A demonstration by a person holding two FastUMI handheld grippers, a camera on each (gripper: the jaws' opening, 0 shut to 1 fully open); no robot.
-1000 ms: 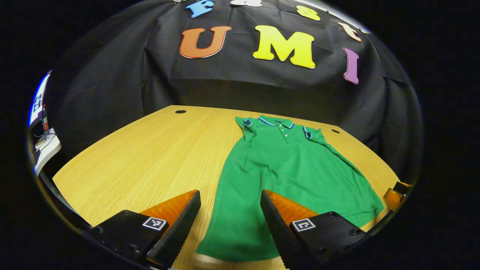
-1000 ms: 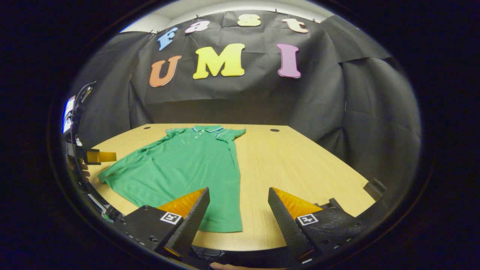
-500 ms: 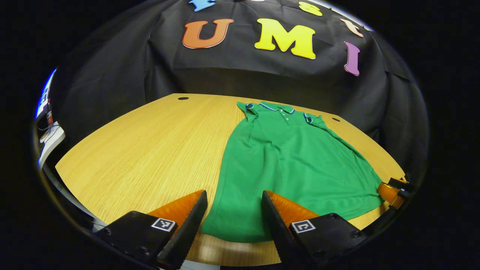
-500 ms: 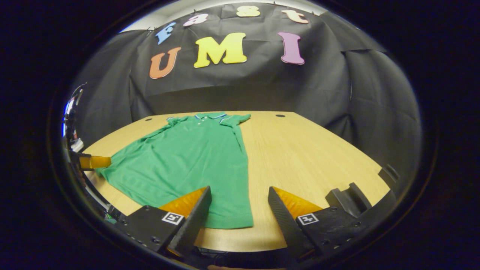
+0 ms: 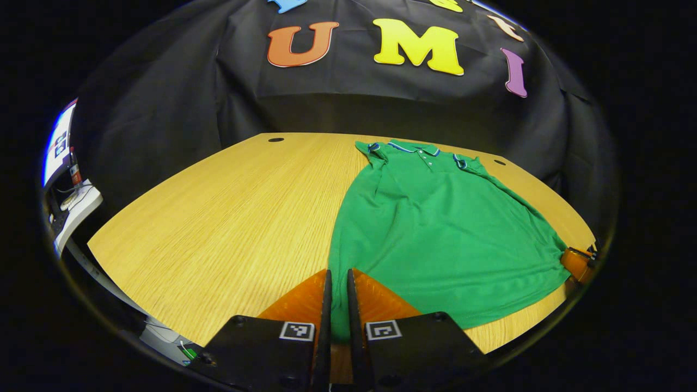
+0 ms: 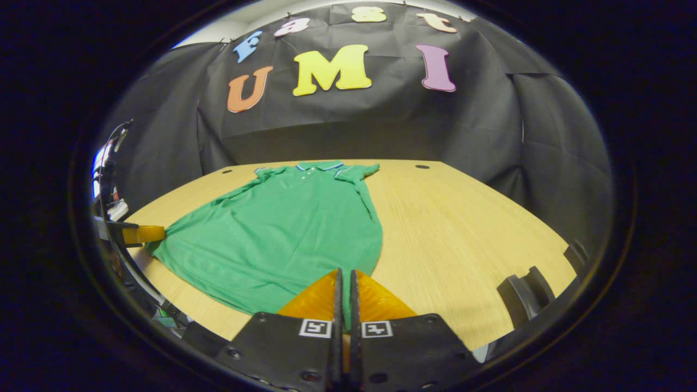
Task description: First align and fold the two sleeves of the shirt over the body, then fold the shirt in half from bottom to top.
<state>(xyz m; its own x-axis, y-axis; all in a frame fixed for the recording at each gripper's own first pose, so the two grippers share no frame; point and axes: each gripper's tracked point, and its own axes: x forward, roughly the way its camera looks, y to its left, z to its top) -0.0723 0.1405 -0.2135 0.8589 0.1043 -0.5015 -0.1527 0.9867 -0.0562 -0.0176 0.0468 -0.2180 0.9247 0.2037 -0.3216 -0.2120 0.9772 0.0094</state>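
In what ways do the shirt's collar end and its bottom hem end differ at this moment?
The collar end of the green shirt lies free at the far side of the table; the hem end is near, with each corner pinched by a hand-held gripper: left, right.
The collar end has blue-and-white trim and buttons; the hem end is plain.
The collar end looks narrow; the hem end spreads wide.
Both lie flat on the table.
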